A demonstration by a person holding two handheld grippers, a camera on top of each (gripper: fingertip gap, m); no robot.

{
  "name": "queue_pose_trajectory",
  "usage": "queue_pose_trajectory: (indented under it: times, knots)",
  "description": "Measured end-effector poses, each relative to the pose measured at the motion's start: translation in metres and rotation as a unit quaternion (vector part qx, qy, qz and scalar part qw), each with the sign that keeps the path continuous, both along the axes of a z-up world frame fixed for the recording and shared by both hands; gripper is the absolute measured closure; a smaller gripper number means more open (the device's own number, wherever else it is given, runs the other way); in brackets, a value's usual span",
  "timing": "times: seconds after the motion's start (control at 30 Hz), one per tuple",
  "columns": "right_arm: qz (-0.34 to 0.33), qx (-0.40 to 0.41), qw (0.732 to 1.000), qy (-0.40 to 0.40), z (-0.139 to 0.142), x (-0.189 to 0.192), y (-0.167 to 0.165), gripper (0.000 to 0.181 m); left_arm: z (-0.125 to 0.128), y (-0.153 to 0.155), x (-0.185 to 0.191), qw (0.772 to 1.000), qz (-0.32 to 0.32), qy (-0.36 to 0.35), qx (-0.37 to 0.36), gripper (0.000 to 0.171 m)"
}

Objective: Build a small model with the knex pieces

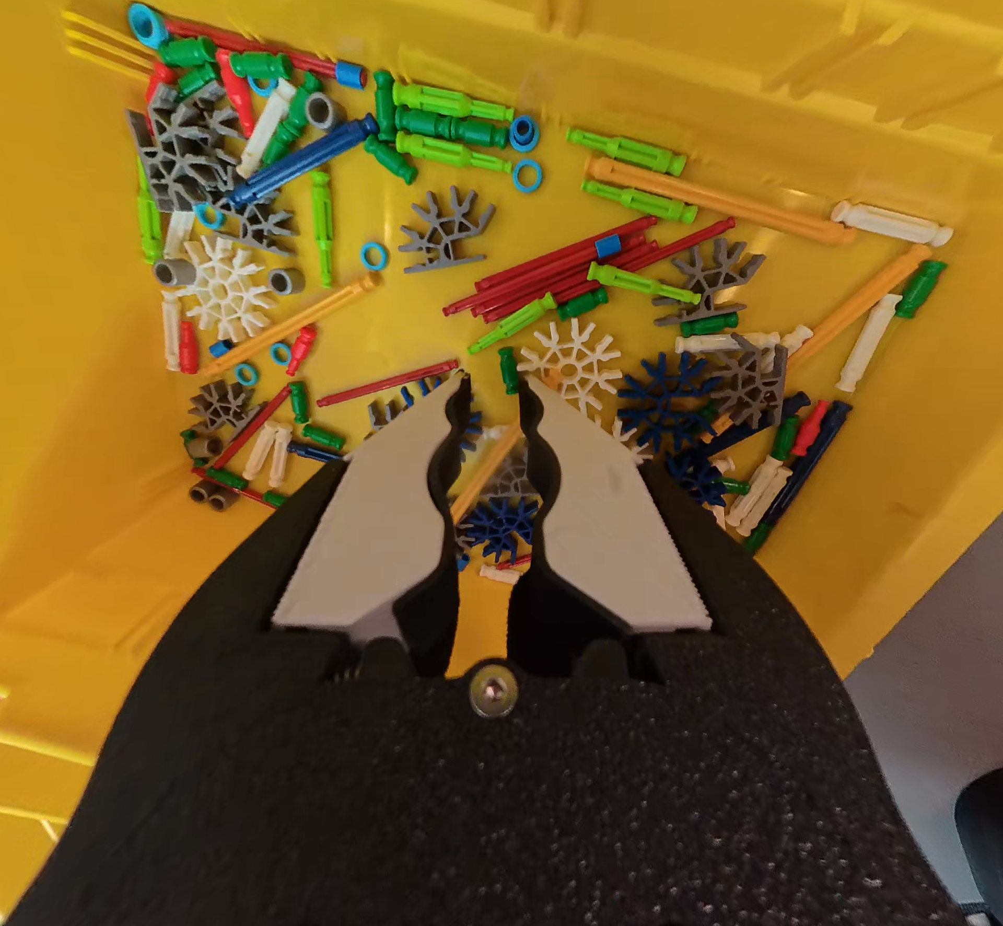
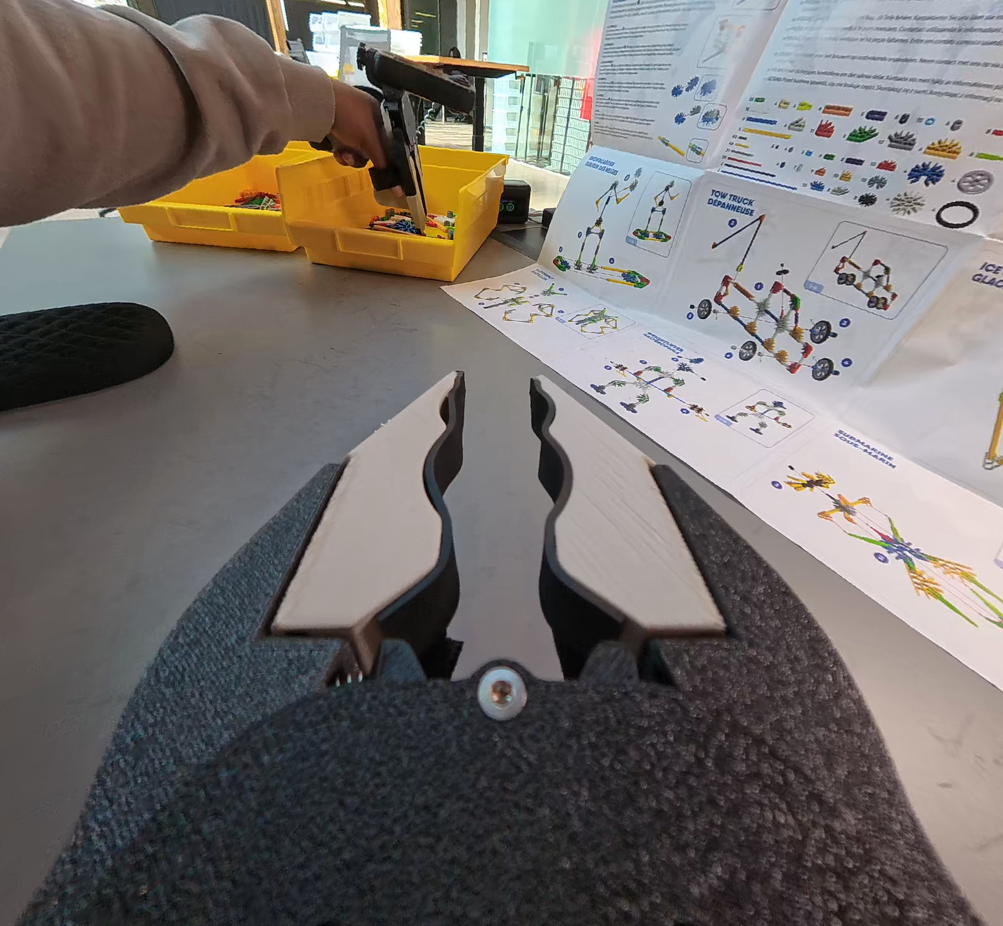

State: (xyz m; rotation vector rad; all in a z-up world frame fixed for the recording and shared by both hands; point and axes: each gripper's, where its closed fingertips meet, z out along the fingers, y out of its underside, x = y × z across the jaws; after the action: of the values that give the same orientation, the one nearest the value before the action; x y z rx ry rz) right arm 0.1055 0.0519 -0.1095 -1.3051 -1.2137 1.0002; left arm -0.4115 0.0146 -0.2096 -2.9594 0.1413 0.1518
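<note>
My left gripper (image 1: pixel 493 384) is open and empty, reaching down inside a yellow bin (image 1: pixel 705 31) full of plastic construction rods and snowflake-shaped connectors. Its tips hover just above a small green rod (image 1: pixel 508 370), a white snowflake connector (image 1: pixel 571 368) and a thin red rod (image 1: pixel 388 384). A blue snowflake connector (image 1: pixel 502 522) lies between the fingers lower down. My right gripper (image 2: pixel 497 381) is open and empty, low over the grey table (image 2: pixel 244 411). The right wrist view shows the left gripper (image 2: pixel 418 218) far off, held by a hand (image 2: pixel 358 131), dipping into the nearer yellow bin (image 2: pixel 391 248).
A second yellow bin (image 2: pixel 206 226) with parts stands left of the first. A large folded instruction sheet (image 2: pixel 760 302) lies and stands along the right. A black padded rest (image 2: pixel 76 351) sits at the left. A small black device (image 2: pixel 515 202) is behind the bins. Spacing between my two grippers at the tips: around 55 centimeters. Between my left fingertips and the thin red rod (image 1: pixel 388 384) there is roughly 4 centimeters.
</note>
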Motion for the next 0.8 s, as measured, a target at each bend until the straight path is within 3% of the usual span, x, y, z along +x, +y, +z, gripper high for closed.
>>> queue_pose_trajectory:
  times: [0.47, 0.67, 0.8]
  knots:
    - [0.000, -0.034, 0.998, 0.046, 0.011, 0.011, 0.007, 0.159, -0.004, 0.003, 0.003, 0.997, 0.049, -0.062, 0.020, 0.162]
    - [-0.030, -0.057, 0.996, 0.059, 0.012, 0.015, 0.020, 0.159, -0.006, 0.006, 0.000, 0.998, 0.020, -0.065, 0.008, 0.163]
    - [-0.043, -0.061, 0.996, 0.056, 0.011, 0.013, 0.026, 0.159, -0.006, 0.007, 0.011, 0.994, -0.013, -0.107, 0.006, 0.160]
